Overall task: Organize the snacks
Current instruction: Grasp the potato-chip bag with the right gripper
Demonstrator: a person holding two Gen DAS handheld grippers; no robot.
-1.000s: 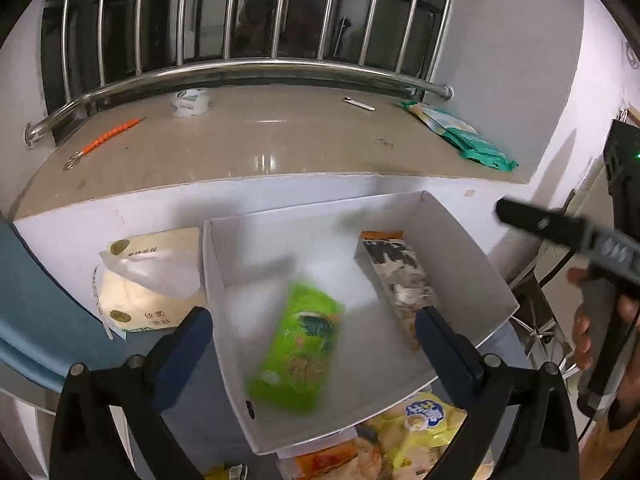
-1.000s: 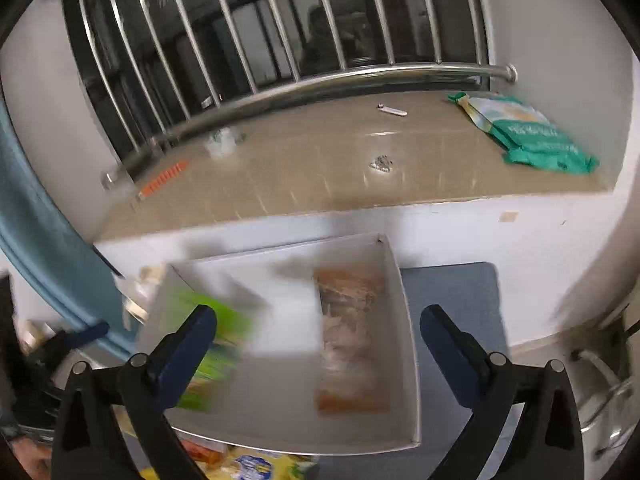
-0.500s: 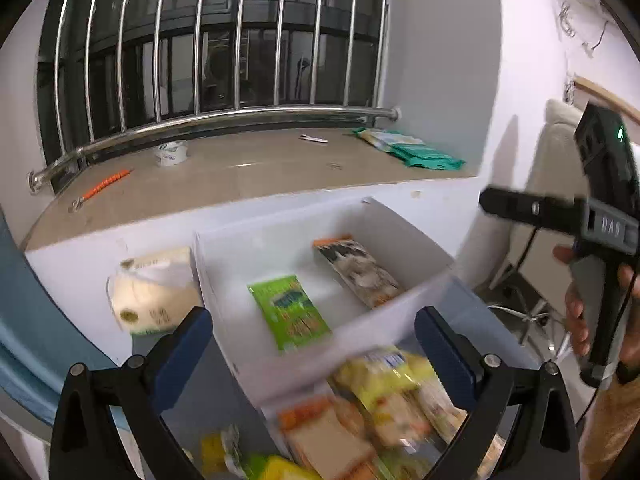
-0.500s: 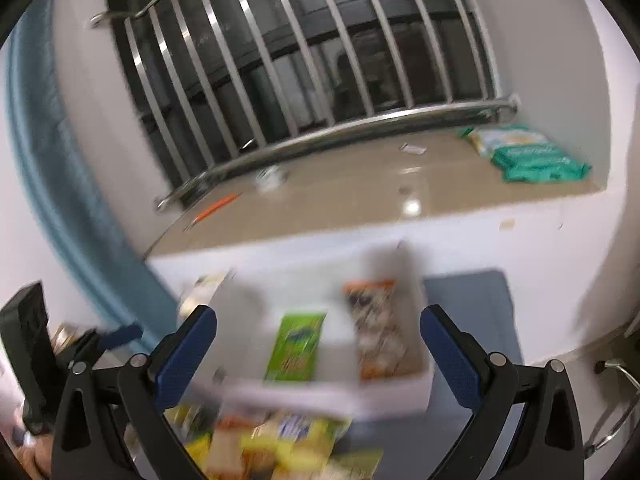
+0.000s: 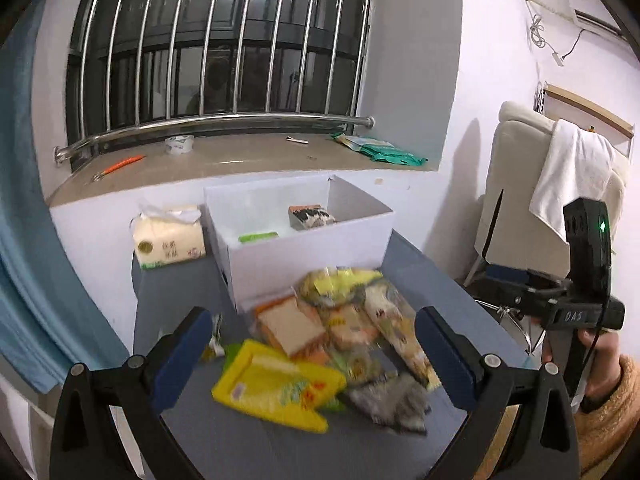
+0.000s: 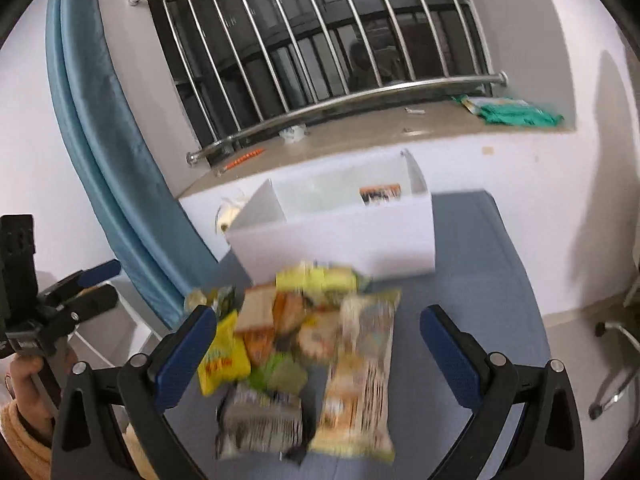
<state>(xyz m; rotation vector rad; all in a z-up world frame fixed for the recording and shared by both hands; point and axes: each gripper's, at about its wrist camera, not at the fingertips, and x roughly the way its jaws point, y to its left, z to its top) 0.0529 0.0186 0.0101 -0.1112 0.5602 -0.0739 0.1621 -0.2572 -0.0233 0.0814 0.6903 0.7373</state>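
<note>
Item: loose snack pile (image 5: 340, 344) on the grey desk (image 5: 424, 280), directly ahead of both tongs.

Left tongs (image 5: 312, 352): spread wide, empty, above the yellow packet (image 5: 276, 392).

Right tongs (image 6: 316, 354): spread wide, empty, above the long pale packet (image 6: 360, 380) and the grey packet (image 6: 260, 426).

Destination: white box (image 5: 304, 248), beyond the pile, holding a green packet (image 5: 258, 237) and an orange-topped packet (image 5: 310, 216).

Handling advice: choose one top-lying packet, close across its narrow width, lift clear, lower flat beside those already boxed.

Writing: "0A5" or similar on the right tool's body (image 5: 574, 316); dark characters on the tissue pack (image 5: 170, 240), unreadable; snack labels blurred.
</note>
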